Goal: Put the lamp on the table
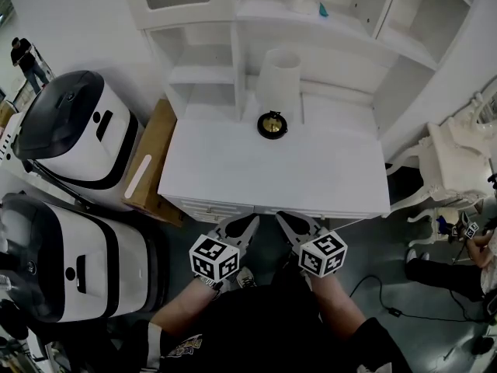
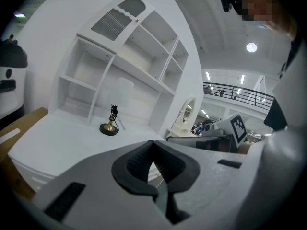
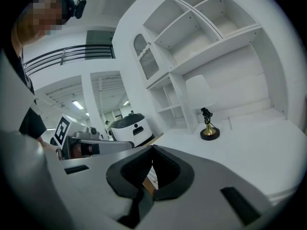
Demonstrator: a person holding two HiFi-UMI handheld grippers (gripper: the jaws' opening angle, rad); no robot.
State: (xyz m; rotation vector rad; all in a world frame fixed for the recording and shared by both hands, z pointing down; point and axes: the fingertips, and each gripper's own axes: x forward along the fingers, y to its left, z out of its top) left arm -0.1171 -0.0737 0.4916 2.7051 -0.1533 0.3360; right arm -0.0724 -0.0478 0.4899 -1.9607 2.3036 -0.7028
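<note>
The lamp (image 1: 277, 92) stands upright at the back of the white table (image 1: 233, 169), against the hutch. It has a white shade and a round black and gold base (image 1: 272, 124). The left gripper view shows the lamp base (image 2: 109, 127) far ahead on the tabletop, and so does the right gripper view, with the lamp base (image 3: 209, 132) right of centre. My left gripper (image 1: 247, 225) and right gripper (image 1: 289, 222) hang side by side just off the table's front edge, well short of the lamp. Both are shut with nothing between the pads (image 2: 144, 159) (image 3: 163, 164).
A white hutch (image 1: 233, 22) with open shelves rises behind the table. Two white and black machines (image 1: 74, 127) (image 1: 62, 263) and a cardboard box (image 1: 151, 158) stand to the left. A white chair (image 1: 446, 158) and a cable (image 1: 380, 294) on the floor are to the right.
</note>
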